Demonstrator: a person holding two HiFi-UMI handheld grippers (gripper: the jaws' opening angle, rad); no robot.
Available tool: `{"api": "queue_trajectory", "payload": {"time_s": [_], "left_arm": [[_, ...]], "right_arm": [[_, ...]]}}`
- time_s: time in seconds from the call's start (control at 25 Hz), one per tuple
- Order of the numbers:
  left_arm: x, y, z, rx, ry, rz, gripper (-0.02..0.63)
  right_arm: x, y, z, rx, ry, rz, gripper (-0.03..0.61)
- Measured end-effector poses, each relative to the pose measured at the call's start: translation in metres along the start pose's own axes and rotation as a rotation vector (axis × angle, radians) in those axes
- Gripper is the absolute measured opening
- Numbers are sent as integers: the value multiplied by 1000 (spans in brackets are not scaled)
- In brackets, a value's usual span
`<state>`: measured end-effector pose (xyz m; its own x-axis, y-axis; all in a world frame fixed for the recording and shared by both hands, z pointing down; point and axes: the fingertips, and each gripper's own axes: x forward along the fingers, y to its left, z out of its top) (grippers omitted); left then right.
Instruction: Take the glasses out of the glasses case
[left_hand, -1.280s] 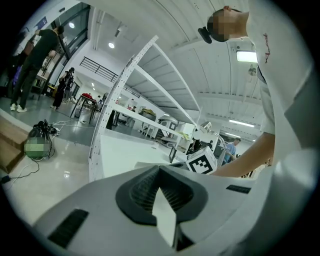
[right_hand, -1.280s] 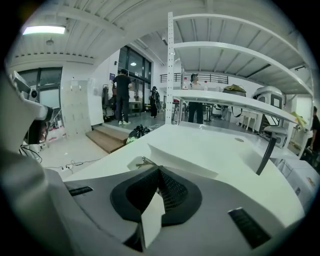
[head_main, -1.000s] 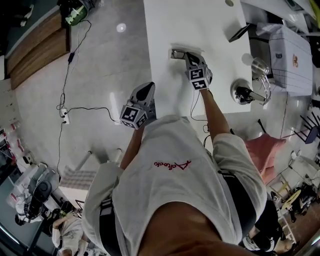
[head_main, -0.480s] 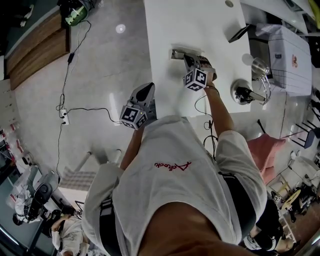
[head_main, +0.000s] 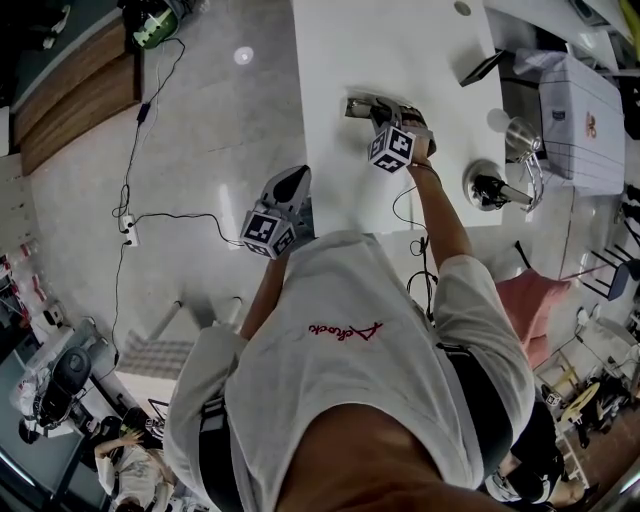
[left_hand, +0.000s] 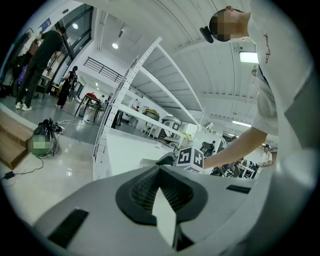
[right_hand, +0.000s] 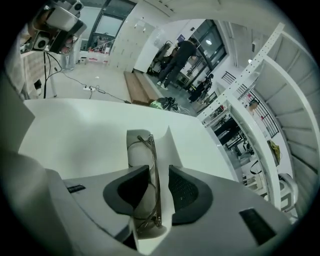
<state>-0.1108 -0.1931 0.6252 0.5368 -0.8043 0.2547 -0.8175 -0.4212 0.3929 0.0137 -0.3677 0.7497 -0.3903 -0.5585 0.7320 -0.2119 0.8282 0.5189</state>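
Right gripper view: right gripper (right_hand: 159, 172) jaws clamped on the folded glasses (right_hand: 153, 162) at the open glasses case (head_main: 356, 106) on the white table (head_main: 340, 40), left gripper (left_hand: 161, 172) jaws closed on nothing beside the table; extraction step, next probably a straight lift clear of the case

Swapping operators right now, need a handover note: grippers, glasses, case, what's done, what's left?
Left gripper: shut, empty, held off the table edge, above the floor.
Right gripper: shut on the glasses, tips at the case.
Case: on the table, just beyond the right gripper.
Done: glasses gripped.
Left: draw them clear of the case. Whether they are fully out can't be told.
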Motion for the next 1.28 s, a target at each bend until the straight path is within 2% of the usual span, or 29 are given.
{"api": "queue_trajectory", "payload": {"time_s": [0.16, 0.24, 0.44, 0.64, 0.96, 1.28], "left_arm": [[-1, 0, 0, -6, 0, 4, -2], [0, -1, 1, -4, 1, 4, -2], [-2, 1, 0, 1, 1, 8, -2], [-4, 2, 1, -1, 1, 9, -2], [-3, 0, 4, 7, -10, 3, -2], [5, -7, 15, 31, -33, -30, -2]], "right_arm": [[4, 1, -2, -47, 26, 16, 119], [5, 1, -2, -74, 31, 13, 75], [9, 6, -4, -104, 41, 20, 41], [8, 6, -3, -119, 48, 16, 38], [-4, -5, 7, -158, 26, -51, 37], [-30, -27, 22, -188, -15, -154, 37]]}}
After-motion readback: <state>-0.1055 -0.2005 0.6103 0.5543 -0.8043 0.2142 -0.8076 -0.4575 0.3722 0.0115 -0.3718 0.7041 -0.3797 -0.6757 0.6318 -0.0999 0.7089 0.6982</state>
